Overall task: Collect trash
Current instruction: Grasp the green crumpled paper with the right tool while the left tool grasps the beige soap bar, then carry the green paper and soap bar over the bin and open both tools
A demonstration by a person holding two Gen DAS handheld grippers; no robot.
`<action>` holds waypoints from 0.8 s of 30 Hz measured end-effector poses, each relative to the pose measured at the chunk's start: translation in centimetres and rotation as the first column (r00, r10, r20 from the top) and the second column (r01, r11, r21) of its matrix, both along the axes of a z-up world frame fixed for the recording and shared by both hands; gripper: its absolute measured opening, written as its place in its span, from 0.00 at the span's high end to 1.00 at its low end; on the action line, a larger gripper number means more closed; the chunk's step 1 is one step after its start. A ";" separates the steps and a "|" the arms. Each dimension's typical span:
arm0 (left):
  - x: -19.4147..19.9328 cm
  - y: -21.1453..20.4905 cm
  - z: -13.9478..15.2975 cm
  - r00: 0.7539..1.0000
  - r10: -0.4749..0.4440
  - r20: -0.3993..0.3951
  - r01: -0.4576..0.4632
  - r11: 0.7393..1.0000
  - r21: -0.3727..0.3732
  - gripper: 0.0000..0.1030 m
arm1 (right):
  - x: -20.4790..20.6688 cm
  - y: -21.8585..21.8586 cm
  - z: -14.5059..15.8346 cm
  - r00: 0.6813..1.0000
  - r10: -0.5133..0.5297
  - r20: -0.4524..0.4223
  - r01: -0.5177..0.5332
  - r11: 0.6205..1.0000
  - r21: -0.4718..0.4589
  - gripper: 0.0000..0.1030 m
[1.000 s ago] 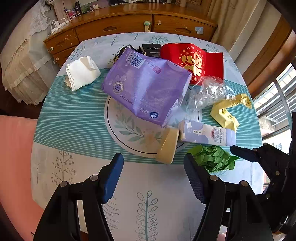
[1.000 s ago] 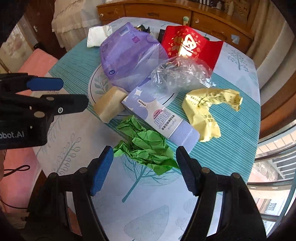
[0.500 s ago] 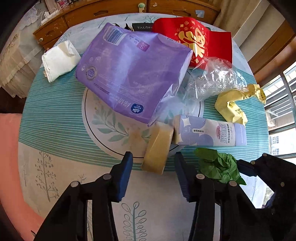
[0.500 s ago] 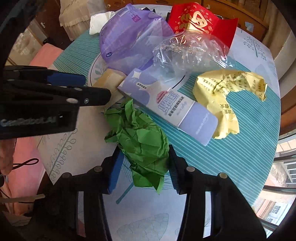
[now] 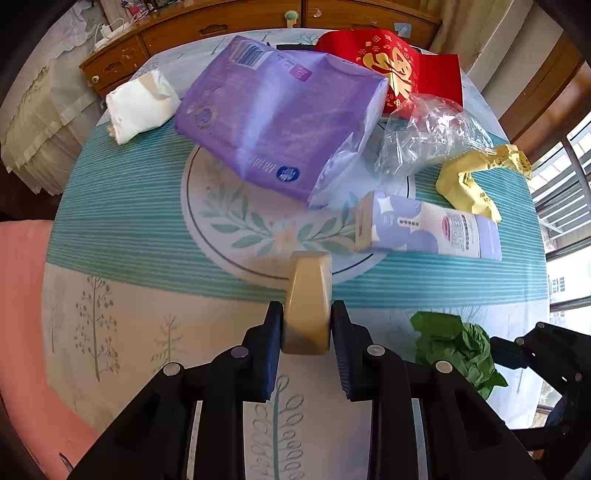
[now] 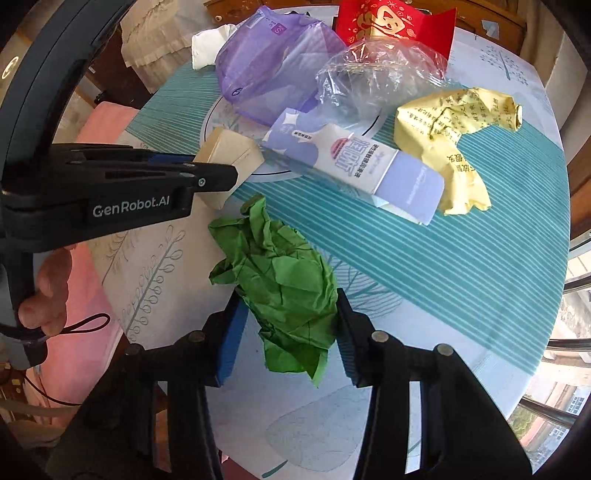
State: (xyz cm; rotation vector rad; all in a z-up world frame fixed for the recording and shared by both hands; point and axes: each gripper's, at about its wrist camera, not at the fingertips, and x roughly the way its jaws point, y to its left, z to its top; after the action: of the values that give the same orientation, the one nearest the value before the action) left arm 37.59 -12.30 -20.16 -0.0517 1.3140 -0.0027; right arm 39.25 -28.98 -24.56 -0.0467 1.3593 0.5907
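Note:
My left gripper is shut on a small tan box; the box also shows in the right wrist view, with the left gripper beside it. My right gripper is shut on a crumpled green paper, which shows at the lower right of the left wrist view. On the round table lie a purple plastic pack, a lilac and white carton, a clear plastic bag, a crumpled yellow paper, a red envelope and a white tissue wad.
The table's patterned cloth reaches the near edge. A wooden dresser stands behind the table. A pink cushion lies at the left. Windows are at the right.
Both grippers moved forward and closed: the left one on the tan box, the right one on the green paper. The tan box has shifted away from the carton.

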 end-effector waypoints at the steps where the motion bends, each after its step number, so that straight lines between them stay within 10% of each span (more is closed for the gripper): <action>1: -0.9 0.4 0.3 1.000 0.008 0.004 -0.008 1.000 -0.004 0.75 | -0.1 0.0 -0.1 1.000 0.002 -0.002 -0.002 1.000 0.005 0.59; 15: -19.7 9.5 6.2 0.993 0.081 0.085 -0.075 0.995 -0.071 0.75 | -6.4 5.1 1.8 0.999 -0.042 0.009 0.042 0.999 0.031 0.59; 24: -31.2 14.3 4.1 0.994 0.041 0.098 -0.035 0.997 -0.068 0.75 | -20.3 13.9 1.6 0.994 -0.100 -0.037 0.101 0.995 0.002 0.59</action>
State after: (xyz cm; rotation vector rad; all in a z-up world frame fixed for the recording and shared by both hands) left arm 6.38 1.96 -16.02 -0.1318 1.2134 -0.0166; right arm 18.93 -15.12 -23.00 0.0361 1.3872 0.5119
